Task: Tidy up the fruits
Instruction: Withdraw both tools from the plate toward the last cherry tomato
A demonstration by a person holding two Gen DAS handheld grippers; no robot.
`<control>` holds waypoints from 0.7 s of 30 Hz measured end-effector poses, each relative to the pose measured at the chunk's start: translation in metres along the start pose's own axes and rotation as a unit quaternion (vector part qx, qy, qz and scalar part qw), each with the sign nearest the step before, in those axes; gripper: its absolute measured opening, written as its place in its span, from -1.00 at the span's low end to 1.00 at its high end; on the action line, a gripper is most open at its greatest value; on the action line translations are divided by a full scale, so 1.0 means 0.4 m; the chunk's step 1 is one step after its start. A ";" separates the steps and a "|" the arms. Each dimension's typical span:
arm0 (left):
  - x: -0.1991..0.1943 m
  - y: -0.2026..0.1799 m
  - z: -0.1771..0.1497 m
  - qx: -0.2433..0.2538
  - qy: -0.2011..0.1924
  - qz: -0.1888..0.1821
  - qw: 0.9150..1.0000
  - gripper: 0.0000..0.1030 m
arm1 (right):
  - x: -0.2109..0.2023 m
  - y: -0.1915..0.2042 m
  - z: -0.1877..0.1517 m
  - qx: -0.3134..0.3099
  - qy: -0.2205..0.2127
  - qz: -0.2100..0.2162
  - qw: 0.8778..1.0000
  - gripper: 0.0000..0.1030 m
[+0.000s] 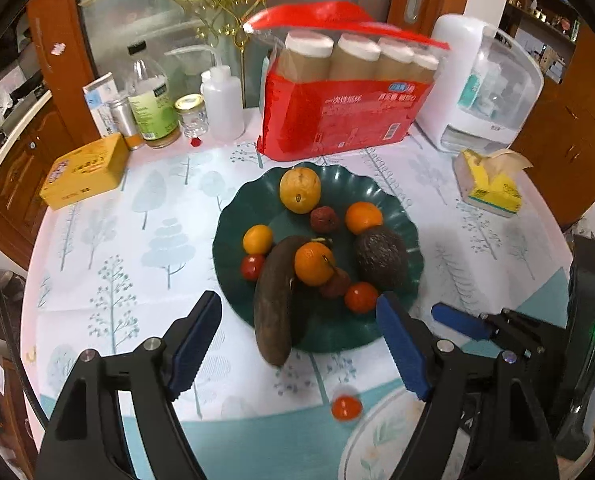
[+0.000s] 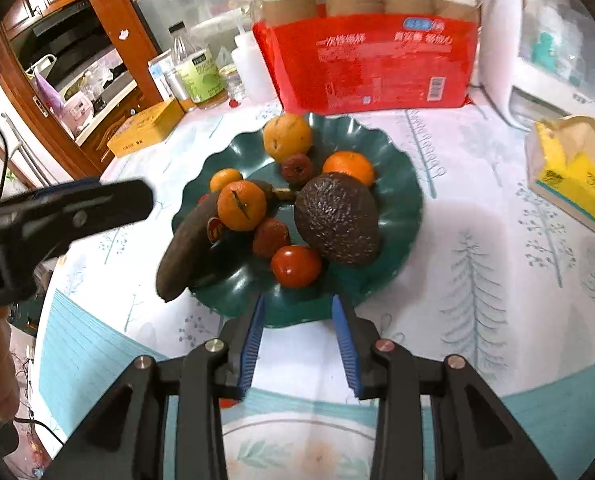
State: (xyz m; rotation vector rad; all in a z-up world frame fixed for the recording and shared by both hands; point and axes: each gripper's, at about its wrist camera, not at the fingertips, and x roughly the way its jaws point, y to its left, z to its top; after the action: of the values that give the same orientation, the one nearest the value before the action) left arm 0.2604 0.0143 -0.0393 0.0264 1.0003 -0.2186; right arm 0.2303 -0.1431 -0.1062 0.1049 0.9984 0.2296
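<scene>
Both tongs, left (image 1: 297, 334) and right (image 2: 299, 344), gape empty over the tree-print tablecloth (image 1: 137, 240) beside wooden cabinets (image 1: 569, 120).

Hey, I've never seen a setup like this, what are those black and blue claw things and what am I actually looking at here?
They are handheld tongs, one in each of a person's hands, each with a fisheye camera looking along its fingers. One picture is from the left tongs, the other from the right tongs. Both are open and hold nothing. On the table sits a green plate of fruit: a dark banana, an avocado, tangerines and tomatoes. One tomato lies off the plate, near a white floral plate.
</scene>
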 end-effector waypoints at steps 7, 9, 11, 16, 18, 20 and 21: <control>-0.129 -0.010 -0.060 -0.003 -0.028 -0.020 0.999 0.76 | -0.138 0.030 -0.019 -0.009 -0.040 -0.008 0.999 -0.21; -0.153 -0.014 -0.088 0.000 -0.028 -0.024 0.999 0.77 | -0.171 0.040 -0.034 -0.011 -0.050 -0.011 0.999 -0.14; -0.167 -0.017 -0.112 0.001 -0.029 -0.024 0.999 0.77 | -0.199 0.050 -0.050 -0.014 -0.058 -0.013 0.998 -0.08; -0.178 -0.020 -0.192 0.007 -0.024 -0.021 0.999 0.77 | -0.233 0.072 -0.100 -0.022 -0.058 -0.020 0.998 -0.02; -0.170 -0.019 -0.221 0.010 -0.017 -0.017 1.000 0.77 | -0.230 0.080 -0.123 -0.023 -0.052 -0.021 0.998 0.00; -0.152 -0.013 -0.252 0.008 -0.003 -0.009 1.000 0.77 | -0.221 0.084 -0.145 -0.023 -0.045 -0.022 0.999 0.00; -0.143 -0.008 -0.264 0.005 0.004 -0.008 1.000 0.77 | -0.211 0.086 -0.157 -0.022 -0.038 -0.021 0.999 0.00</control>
State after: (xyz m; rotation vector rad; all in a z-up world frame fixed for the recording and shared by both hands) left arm 0.1423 0.0339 -0.0482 0.0285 1.0070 -0.2374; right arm 0.1287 -0.1309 -0.0641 0.0517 0.9180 0.2067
